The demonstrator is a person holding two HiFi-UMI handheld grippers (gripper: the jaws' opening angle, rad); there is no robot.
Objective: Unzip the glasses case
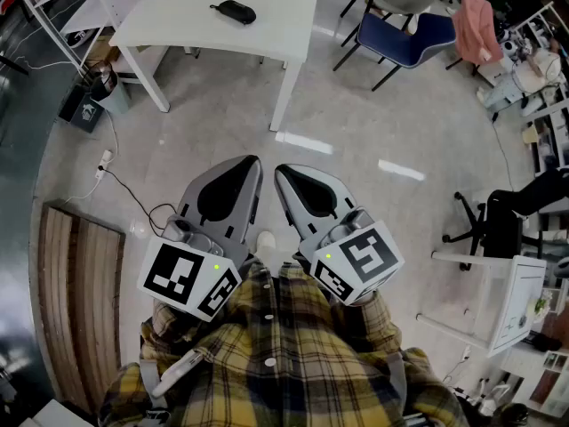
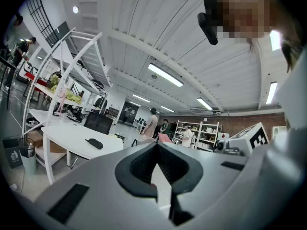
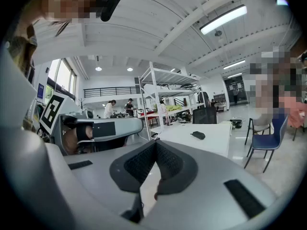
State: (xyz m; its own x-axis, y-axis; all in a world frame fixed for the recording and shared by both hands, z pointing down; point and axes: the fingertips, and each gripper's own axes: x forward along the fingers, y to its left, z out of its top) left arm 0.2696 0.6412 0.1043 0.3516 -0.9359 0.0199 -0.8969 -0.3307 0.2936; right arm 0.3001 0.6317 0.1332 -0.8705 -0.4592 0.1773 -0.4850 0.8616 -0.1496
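Observation:
The black glasses case point(image 1: 233, 11) lies zipped on a white table point(image 1: 284, 7) far ahead of me, across open floor. Both grippers are held close to my chest, side by side, pointing towards that table. My left gripper point(image 1: 252, 162) is shut with nothing between its jaws. My right gripper point(image 1: 281, 173) is also shut and empty. In the left gripper view the glasses case point(image 2: 94, 143) sits small on the table beyond the left gripper's point(image 2: 156, 145) touching tips. In the right gripper view the glasses case point(image 3: 198, 135) shows past the right gripper's point(image 3: 154, 143) closed tips.
A blue chair point(image 1: 400, 38) stands right of the table and a bin point(image 1: 105, 85) at its left leg. A black office chair point(image 1: 502, 221) and a white cabinet point(image 1: 516, 301) are at the right. A wooden pallet point(image 1: 76, 301) and a floor cable point(image 1: 133, 198) lie left.

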